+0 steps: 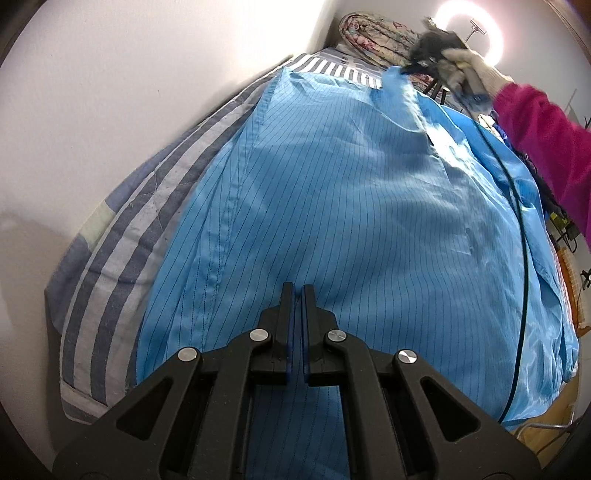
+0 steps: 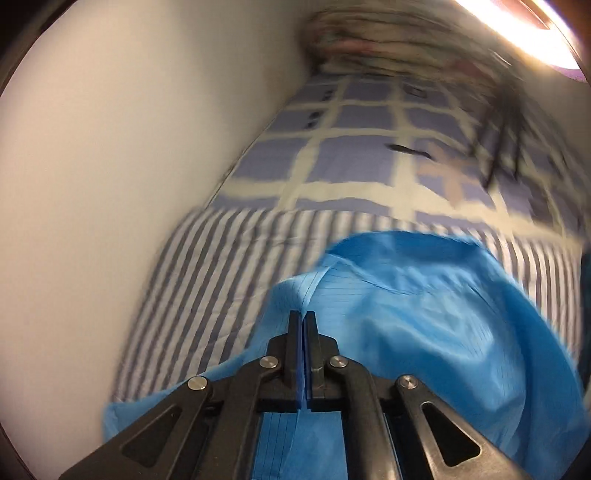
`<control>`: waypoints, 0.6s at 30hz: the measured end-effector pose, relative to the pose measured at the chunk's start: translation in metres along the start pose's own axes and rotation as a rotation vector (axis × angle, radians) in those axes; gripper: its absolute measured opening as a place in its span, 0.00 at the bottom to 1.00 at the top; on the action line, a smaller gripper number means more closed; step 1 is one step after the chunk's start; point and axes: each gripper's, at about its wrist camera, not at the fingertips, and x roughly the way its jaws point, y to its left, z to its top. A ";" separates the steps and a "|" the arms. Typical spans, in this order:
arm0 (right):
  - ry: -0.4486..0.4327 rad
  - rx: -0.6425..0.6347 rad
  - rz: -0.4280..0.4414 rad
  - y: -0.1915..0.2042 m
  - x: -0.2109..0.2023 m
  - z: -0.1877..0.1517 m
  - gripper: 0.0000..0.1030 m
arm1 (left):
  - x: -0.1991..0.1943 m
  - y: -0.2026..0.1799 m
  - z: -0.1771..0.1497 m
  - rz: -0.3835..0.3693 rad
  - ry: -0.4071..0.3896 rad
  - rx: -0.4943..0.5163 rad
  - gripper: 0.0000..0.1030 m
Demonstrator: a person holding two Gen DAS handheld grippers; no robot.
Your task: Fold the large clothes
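One blue garment (image 1: 332,192), two black grippers, left (image 1: 297,291) and right (image 2: 303,317), one striped quilt (image 1: 122,236), one rolled floral blanket (image 1: 376,33), one ring light (image 1: 469,29), one gloved hand (image 1: 469,70).

Wall (image 1: 129,110) close beside bed (image 1: 110,277)

A striped blanket (image 1: 110,236) is spread over the bed beside a white wall (image 1: 110,92). A checked sheet (image 2: 351,155) is seen beyond it. A rolled floral quilt (image 1: 376,33) is placed at the far end, near a lit ring lamp (image 1: 495,40).
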 end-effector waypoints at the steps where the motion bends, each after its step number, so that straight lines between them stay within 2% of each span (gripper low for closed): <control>1: 0.008 0.042 0.027 -0.015 0.001 -0.003 0.00 | 0.000 0.000 0.000 0.001 0.000 -0.001 0.00; 3: -0.005 0.092 0.020 -0.039 0.001 -0.011 0.00 | 0.001 0.000 0.000 0.003 -0.001 0.001 0.00; 5: 0.021 0.139 0.028 -0.059 0.011 -0.021 0.00 | 0.001 0.000 0.000 0.005 -0.001 0.003 0.00; 6: 0.047 0.126 -0.008 -0.064 0.017 -0.025 0.00 | 0.001 0.000 0.000 0.005 -0.001 0.004 0.00; 8: 0.044 0.056 -0.092 -0.060 0.018 -0.029 0.00 | 0.001 -0.001 0.000 0.009 -0.002 0.009 0.00; 10: 0.004 -0.028 -0.172 -0.047 0.008 -0.029 0.09 | 0.001 -0.002 -0.001 0.014 -0.004 0.015 0.00; 11: -0.027 -0.070 -0.200 -0.038 -0.001 -0.028 0.24 | 0.001 -0.002 -0.001 0.016 -0.004 0.016 0.00; 12: -0.058 -0.099 -0.178 -0.029 -0.010 -0.028 0.27 | 0.001 -0.003 -0.001 0.017 -0.004 0.016 0.00; 14: -0.094 -0.164 -0.080 -0.009 -0.026 -0.029 0.27 | 0.001 -0.003 -0.001 0.019 -0.005 0.014 0.00; 16: -0.069 -0.246 0.009 0.015 -0.031 -0.033 0.30 | 0.002 -0.006 -0.002 0.024 -0.006 0.019 0.00; 18: 0.006 -0.328 0.119 0.044 -0.026 -0.045 0.30 | 0.002 -0.006 -0.002 0.024 -0.004 0.017 0.01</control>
